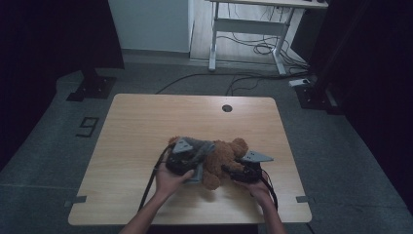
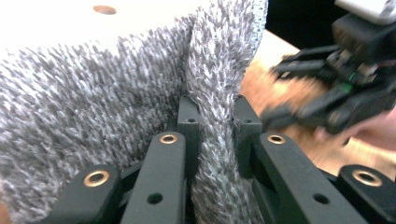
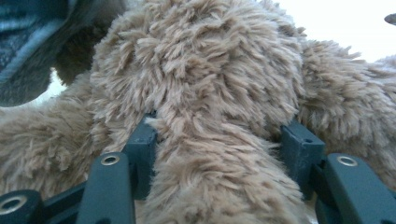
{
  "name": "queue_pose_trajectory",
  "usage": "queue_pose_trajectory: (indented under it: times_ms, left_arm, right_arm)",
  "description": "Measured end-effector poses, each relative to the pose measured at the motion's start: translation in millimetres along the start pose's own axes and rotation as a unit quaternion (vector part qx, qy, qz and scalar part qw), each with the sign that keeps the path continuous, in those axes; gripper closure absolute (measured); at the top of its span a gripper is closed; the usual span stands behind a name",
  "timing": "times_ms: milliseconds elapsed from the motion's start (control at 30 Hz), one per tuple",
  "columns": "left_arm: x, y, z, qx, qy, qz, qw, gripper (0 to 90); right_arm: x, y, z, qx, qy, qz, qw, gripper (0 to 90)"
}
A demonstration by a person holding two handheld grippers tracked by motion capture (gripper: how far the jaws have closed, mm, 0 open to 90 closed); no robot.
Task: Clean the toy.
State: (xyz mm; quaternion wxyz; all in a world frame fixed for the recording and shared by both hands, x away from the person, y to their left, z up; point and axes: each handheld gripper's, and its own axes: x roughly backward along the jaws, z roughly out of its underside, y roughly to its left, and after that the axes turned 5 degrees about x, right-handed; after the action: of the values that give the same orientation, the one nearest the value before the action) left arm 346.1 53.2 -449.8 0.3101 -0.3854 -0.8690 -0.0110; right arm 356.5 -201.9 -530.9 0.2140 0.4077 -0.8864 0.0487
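Dressing the teddy bear (image 1: pixel 225 158) in the grey knitted garment (image 1: pixel 197 148) — near the front of the table (image 1: pixel 146 122), in the middle.

Your left gripper (image 2: pixel 212 128) is clenched on a fold of the garment; the thin knit is pinched flat between both jaws. Your right gripper (image 3: pixel 224 140) has a plush limb of the bear between its jaws, and the pads press into the fur on both sides, so I judge it is grasping the limb. Both things are probably light and very soft — the fur gives way and can slip, and the knit stretches. Take the bear at a thick part of the limb, not at the fur only, and hold the garment at its edge, where it is firmer.
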Motion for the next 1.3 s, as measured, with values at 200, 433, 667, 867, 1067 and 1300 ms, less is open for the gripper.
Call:
queue_pose_trajectory:
  times_ms: [200,433,667,867,1067,1300]
  left_arm:
    - [-48.9,-20.4,-17.4,-0.016,0.039,-0.007,0.9991,77.4]
    - [-23.6,4.5,-17.1,-0.019,0.018,-0.076,0.9968,78.0]
    - [14.9,31.2,-12.1,-0.011,-0.004,-0.091,0.9958,78.3]
    - [37.0,56.4,-8.4,0.009,-0.005,-0.123,0.9923,78.3]
    - [34.3,79.2,10.4,0.042,0.01,-0.12,0.9918,78.4]
    - [38.4,94.6,18.3,0.054,0.031,-0.14,0.9881,78.4]
  right_arm:
    - [2.0,-0.1,2.0,0.0,0.0,0.006,1.0,44.9]
    - [4.8,-4.4,5.4,-0.007,-0.005,-0.002,1.0,47.5]
    - [3.7,-0.4,4.7,-0.006,-0.007,0.001,1.0,47.7]
    - [4.0,-2.1,6.5,-0.016,-0.01,-0.002,0.9998,47.8]
    - [3.2,-1.6,6.1,-0.015,-0.009,-0.003,0.9998,47.8]
    - [3.2,-1.8,6.8,-0.019,-0.011,-0.004,0.9998,47.8]
